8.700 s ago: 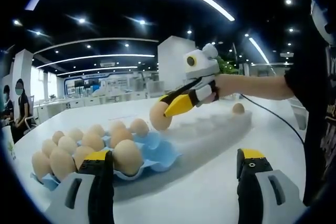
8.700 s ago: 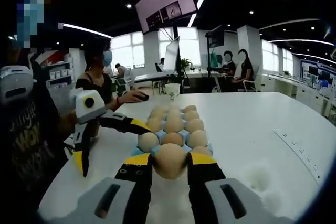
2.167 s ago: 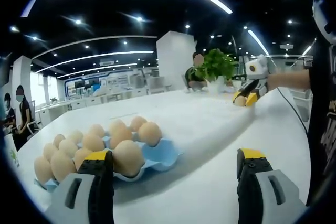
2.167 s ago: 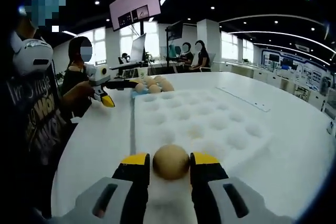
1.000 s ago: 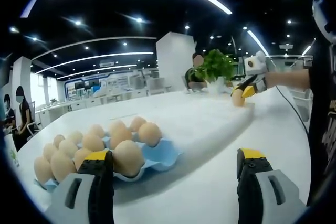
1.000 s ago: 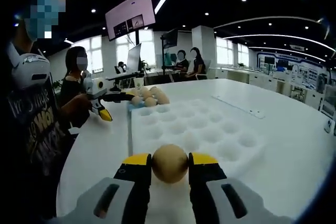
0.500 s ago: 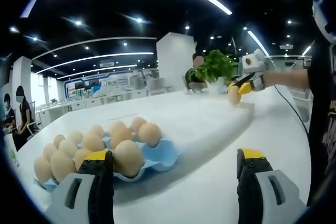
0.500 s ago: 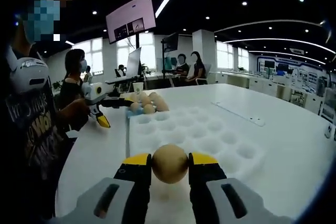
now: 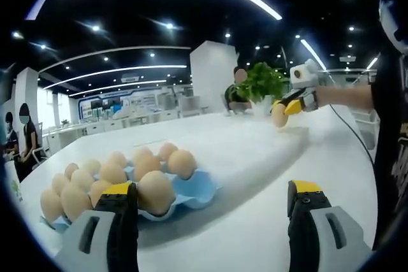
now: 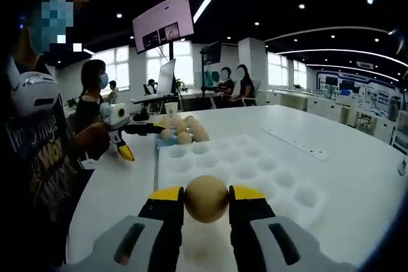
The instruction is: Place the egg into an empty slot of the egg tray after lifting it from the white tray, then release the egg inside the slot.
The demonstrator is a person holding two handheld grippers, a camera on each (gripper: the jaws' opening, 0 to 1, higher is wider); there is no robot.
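White surface (image 10: pixel 357 176) carries the white tray (image 10: pixel 268 176), with the egg tray (image 9: pixel 191 189) toward its far edge. Right tool (image 10: pixel 206 200) grips an egg (image 10: pixel 206 199) above the white tray. Left tool (image 9: pixel 210 205) hangs released beside the egg tray.

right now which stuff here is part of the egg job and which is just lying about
Job:
egg, clamped in the right gripper
white tray
blue egg tray
left gripper, open beside the egg tray

Lying about:
potted plant
paper cup
wall screen
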